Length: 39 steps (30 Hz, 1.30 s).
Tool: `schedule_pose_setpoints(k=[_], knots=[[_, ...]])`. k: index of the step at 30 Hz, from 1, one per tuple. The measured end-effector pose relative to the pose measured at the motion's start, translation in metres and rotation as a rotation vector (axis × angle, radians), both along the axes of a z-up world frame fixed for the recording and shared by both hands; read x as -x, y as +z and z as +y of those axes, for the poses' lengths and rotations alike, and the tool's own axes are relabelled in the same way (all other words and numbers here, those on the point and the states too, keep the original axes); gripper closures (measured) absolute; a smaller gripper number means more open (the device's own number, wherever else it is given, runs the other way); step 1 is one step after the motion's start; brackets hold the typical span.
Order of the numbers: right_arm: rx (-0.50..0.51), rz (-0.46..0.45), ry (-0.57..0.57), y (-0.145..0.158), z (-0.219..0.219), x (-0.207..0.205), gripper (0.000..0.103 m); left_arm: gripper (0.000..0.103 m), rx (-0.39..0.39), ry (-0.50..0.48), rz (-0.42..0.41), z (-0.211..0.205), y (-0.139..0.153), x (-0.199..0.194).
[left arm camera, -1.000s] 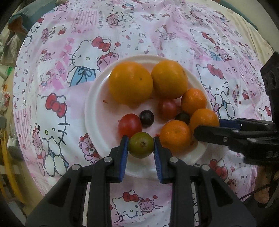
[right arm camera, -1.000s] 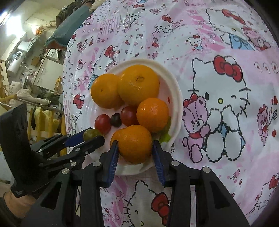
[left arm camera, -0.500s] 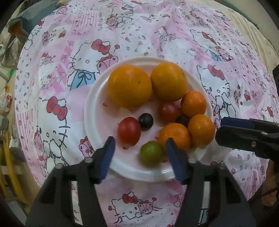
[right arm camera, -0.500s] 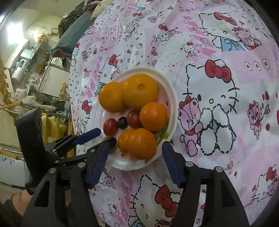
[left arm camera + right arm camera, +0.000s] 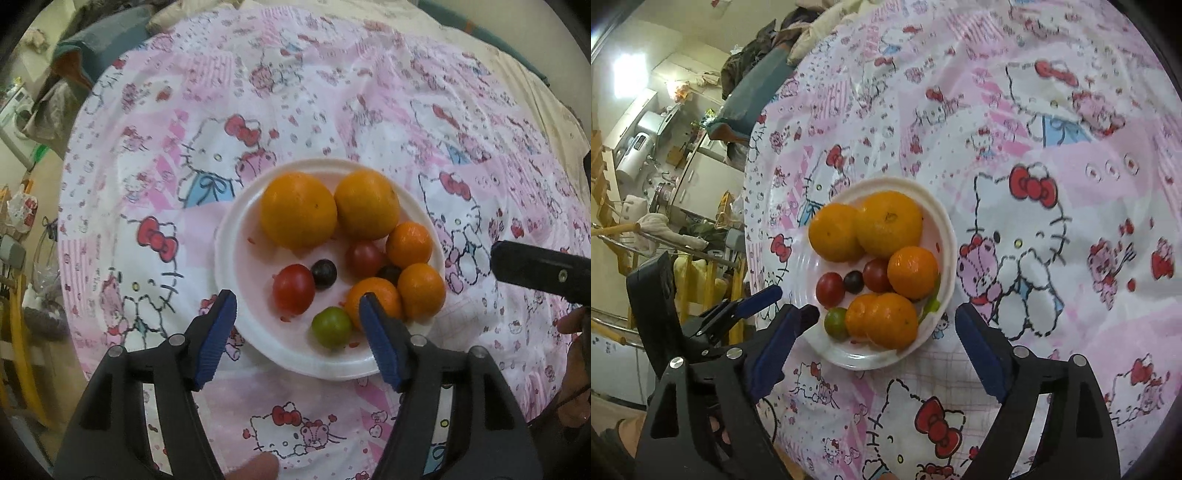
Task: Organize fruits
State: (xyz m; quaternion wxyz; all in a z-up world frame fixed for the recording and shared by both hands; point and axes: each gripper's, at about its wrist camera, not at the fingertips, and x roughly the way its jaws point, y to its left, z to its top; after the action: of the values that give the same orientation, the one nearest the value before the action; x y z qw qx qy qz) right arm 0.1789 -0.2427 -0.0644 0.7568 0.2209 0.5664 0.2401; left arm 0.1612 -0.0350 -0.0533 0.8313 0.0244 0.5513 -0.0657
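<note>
Left wrist view: the fruit is all sitting on the white plate, mid-table, on the pink cartoon-cat tablecloth. Two big oranges touch each other at the far side, three small tangerines curve down the right rim, and the lil stuff fills the gap: two red tomatoes, a dark grape just beside one, another dark one half hidden btwn tangerines, and a green lime nearest the front edge. Looks sorted big-to-small, so prob most of the job's done, imo.

The left gripper hangs over the near rim w/ its jaws spread wide, holding nothing; the lime lies loose between them, not touched. The right gripper is the same deal, jaws apart and empty, framing the front tangerines from its side, w/ a green leaf poking out by the rim. Both sit low and near the plate, likely bc that's where the last pieces got dropped.

Beyond the table edge it's just cluttered room stuff, too blurry to call.
</note>
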Motion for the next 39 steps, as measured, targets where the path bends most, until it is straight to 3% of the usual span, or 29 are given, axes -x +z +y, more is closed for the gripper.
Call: schedule_pose_setpoints(k=[5,8,11,14,18,27,34,39], knots=[[0.022,-0.060,-0.029,0.018,-0.006,0.008,0.007,0.037,0.020,0.028,-0.067,0.006,0.019,0.008],[0.043,-0.090,-0.048,0.029,-0.012,0.016,0.003,0.027,0.036,0.045,-0.101,0.009,0.032,0.015],[0.066,-0.137,-0.068,0.045,-0.018,0.029,0.001,0.026,0.041,0.049,-0.139,0.010,0.046,0.024],[0.071,-0.179,-0.083,0.058,-0.023,0.042,0.000,0.011,0.053,0.060,-0.160,0.014,0.057,0.038],[0.115,-0.249,-0.108,0.069,-0.028,0.064,0.000,0.005,0.049,0.080,-0.197,0.019,0.069,0.061],[0.223,-0.416,-0.138,0.087,-0.021,0.112,0.000,0.004,0.050,0.131,-0.300,0.031,0.089,0.106],[0.235,-0.460,-0.164,0.089,-0.019,0.138,0.000,0.004,0.051,0.136,-0.355,0.036,0.088,0.133],[0.296,-0.498,-0.178,0.086,-0.011,0.147,0.000,0.003,0.066,0.190,-0.364,0.043,0.081,0.135]])
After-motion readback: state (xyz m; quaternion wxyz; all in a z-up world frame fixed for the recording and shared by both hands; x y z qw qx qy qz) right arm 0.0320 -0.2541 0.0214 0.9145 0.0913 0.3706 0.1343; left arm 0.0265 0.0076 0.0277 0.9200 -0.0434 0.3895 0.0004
